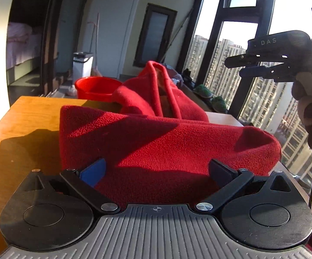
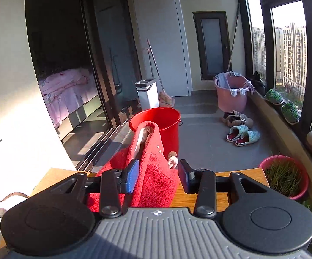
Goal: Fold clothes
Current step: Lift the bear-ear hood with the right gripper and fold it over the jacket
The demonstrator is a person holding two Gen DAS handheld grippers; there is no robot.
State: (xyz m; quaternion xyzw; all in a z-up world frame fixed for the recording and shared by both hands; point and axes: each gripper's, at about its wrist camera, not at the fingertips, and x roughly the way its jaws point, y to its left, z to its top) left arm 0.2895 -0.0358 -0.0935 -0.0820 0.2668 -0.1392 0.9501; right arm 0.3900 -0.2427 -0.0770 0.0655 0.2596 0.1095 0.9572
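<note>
A red fleece garment [image 1: 156, 142] lies bunched on the wooden table [image 1: 30, 116], with its collar end raised at the far side [image 2: 149, 149]. My left gripper [image 1: 158, 170] is open wide, low at the garment's near fold. The cloth lies between its blue pad [image 1: 93, 172] and black pad [image 1: 222, 172] without being pinched. My right gripper [image 1: 233, 67] hangs in the air to the upper right, held by a gloved hand [image 1: 309, 108], with nothing between its fingers. In the right wrist view that gripper [image 2: 158, 177] is open above the garment.
A red bucket [image 2: 156, 118] stands on the floor just past the table's far edge. Farther off are a white bin [image 2: 147, 92], a pink laundry basket [image 2: 231, 92], slippers [image 2: 242, 136] and a pink pot of grass [image 2: 285, 177] beside the window.
</note>
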